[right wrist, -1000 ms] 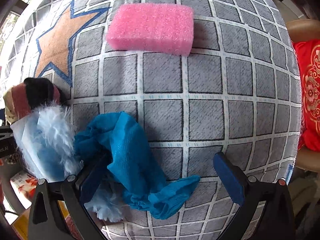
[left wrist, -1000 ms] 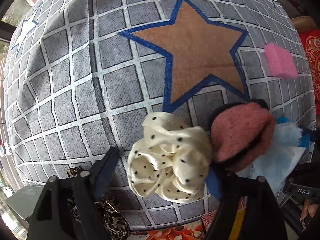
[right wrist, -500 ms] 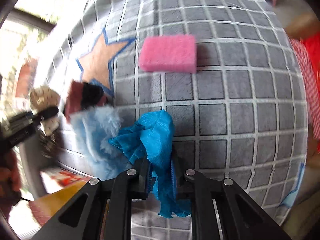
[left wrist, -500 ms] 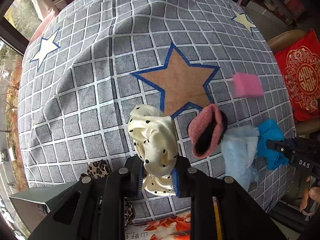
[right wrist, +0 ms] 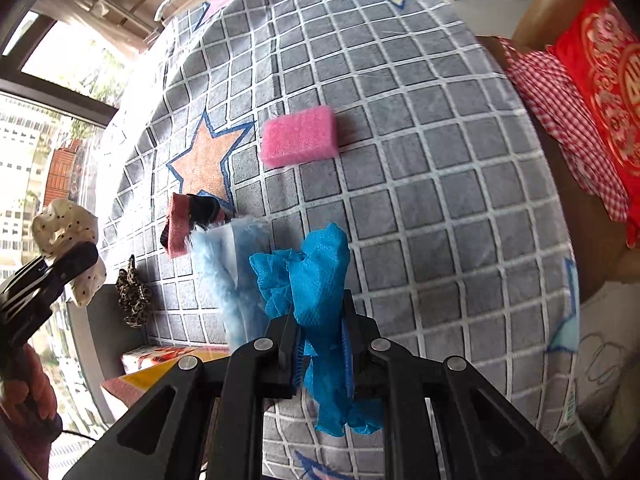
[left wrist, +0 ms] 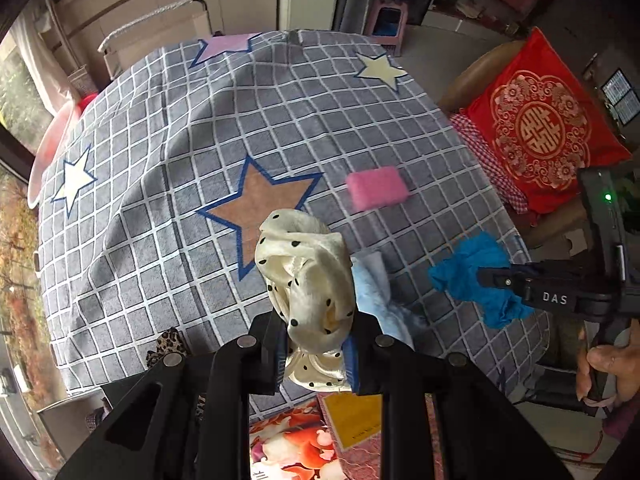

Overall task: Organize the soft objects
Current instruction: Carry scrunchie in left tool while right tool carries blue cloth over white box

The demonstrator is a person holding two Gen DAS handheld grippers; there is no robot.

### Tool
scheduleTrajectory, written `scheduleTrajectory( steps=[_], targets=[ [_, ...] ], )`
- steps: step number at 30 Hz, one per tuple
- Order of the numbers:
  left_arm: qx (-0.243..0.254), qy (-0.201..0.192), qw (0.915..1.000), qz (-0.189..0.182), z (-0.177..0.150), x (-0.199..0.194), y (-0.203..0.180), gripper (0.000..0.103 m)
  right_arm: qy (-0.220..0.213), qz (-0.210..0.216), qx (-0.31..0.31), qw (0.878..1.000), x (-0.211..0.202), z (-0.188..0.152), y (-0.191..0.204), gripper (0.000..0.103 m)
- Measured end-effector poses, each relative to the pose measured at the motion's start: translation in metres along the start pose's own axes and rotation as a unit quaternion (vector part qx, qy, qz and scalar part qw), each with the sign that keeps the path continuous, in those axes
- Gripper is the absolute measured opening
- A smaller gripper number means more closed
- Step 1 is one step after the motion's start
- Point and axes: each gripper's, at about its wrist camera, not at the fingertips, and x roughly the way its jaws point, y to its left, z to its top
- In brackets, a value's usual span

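My left gripper (left wrist: 316,354) is shut on a cream scrunchie with black dots (left wrist: 306,276), held up above the table; the same scrunchie (right wrist: 64,236) shows at the left of the right wrist view. My right gripper (right wrist: 320,356) is shut on a crumpled blue cloth (right wrist: 316,280), also lifted, seen from the side as the blue cloth (left wrist: 476,276) in the left wrist view. A pink sponge (left wrist: 376,188) (right wrist: 300,140) lies on the grey checked tablecloth (left wrist: 180,160). A pale blue furry cloth (right wrist: 236,272) and a pink-and-black knit piece (right wrist: 184,224) lie near the front edge.
A leopard-print scrunchie (right wrist: 134,292) lies at the table's front edge. A chair with a red cushion (left wrist: 548,132) and a checked cloth (right wrist: 560,92) stands to the right. A printed box (left wrist: 312,436) sits below the edge. A person's hand (left wrist: 604,364) grips the right tool.
Both grippers closed on their pieces, the left on the dotted scrunchie and the right on the blue cloth, then rose well above the table. The views now take in the whole tabletop.
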Motion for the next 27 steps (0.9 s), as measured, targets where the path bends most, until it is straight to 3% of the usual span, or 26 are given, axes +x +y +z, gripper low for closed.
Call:
scheduleTrajectory(
  steps=[14,27],
  targets=[
    [0.112,-0.026,0.9911,-0.068,-0.046,-0.056,-0.089,0.025,-0.028,-0.006,0.045,0.999,-0.047,-0.066,-0.014,0.017],
    [0.161,-0.018,0.9829,-0.088,-0.124,-0.088,-0.112,0.025,-0.024,-0.01,0.041,0.999,-0.056,-0.136,0.012,0.017]
  ],
)
